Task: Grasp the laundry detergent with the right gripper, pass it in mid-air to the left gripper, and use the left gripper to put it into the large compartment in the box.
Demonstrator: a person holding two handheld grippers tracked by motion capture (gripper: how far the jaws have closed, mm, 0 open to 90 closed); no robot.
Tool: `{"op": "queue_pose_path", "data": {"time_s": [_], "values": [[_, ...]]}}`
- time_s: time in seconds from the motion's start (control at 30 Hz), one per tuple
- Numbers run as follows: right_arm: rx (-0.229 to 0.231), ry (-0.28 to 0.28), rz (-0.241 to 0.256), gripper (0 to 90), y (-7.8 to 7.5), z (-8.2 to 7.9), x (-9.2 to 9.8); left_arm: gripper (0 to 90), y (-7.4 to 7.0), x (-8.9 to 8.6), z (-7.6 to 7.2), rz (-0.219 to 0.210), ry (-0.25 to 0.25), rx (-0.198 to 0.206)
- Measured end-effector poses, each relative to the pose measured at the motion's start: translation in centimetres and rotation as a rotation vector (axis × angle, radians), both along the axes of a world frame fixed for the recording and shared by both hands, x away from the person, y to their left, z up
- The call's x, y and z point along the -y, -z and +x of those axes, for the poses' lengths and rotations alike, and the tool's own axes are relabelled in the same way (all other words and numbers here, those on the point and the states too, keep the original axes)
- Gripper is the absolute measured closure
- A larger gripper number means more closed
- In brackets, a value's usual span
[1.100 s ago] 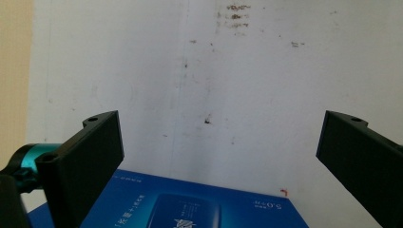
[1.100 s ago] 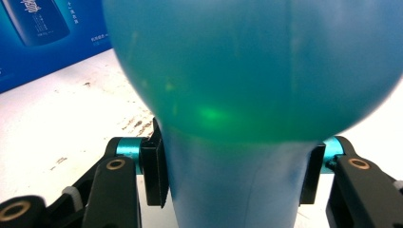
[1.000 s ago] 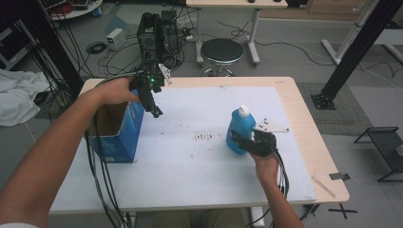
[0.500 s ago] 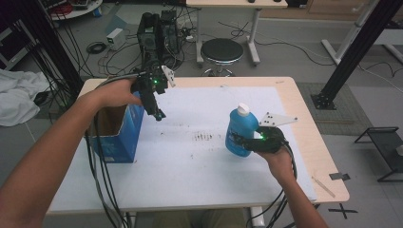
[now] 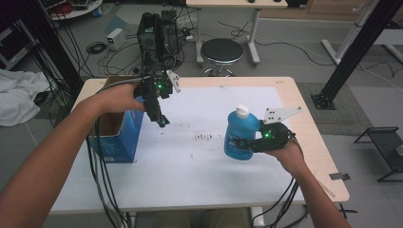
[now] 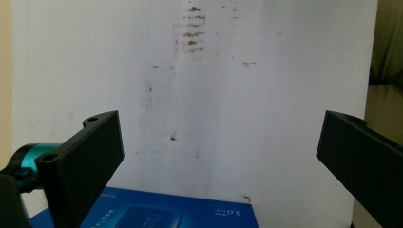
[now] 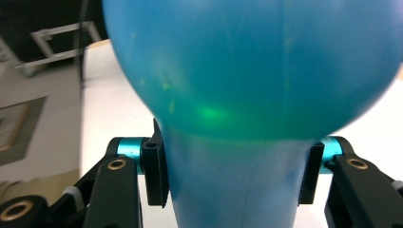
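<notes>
While the left gripper hovers with its jaws spread wide and empty just beside the open blue box at the desk's left edge, the right gripper is clamped around the lower body of the upright blue bottle, which stands on the white sheet toward the right edge.

- The left forearm reaches forward and up from the lower left, its hand wrapped round the left tool.
- The left tool points down and forward, jaws spread wide apart, nothing between them.
- The right hand holds the right tool level, pointing left, jaws clamped shut on something.
</notes>
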State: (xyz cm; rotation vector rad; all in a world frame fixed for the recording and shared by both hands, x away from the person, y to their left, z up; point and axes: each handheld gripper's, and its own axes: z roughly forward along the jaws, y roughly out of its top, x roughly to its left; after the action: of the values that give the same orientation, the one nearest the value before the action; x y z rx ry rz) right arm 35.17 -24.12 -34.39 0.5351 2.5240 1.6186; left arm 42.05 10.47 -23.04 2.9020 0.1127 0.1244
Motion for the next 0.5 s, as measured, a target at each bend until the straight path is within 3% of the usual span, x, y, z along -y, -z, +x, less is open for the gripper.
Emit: {"op": "queue_pose_path", "data": {"time_s": [0.3,0.5], "values": [[-0.017,-0.112,-0.031,44.0,-0.4,0.9,-1.2,1.7,-0.8,1.4,-1.6,-0.005,0.009,-0.004],[0.0,-0.179,-0.059,44.1,-0.8,1.1,-2.4,1.7,-1.2,1.9,-2.6,-0.011,0.01,-0.009]]}}
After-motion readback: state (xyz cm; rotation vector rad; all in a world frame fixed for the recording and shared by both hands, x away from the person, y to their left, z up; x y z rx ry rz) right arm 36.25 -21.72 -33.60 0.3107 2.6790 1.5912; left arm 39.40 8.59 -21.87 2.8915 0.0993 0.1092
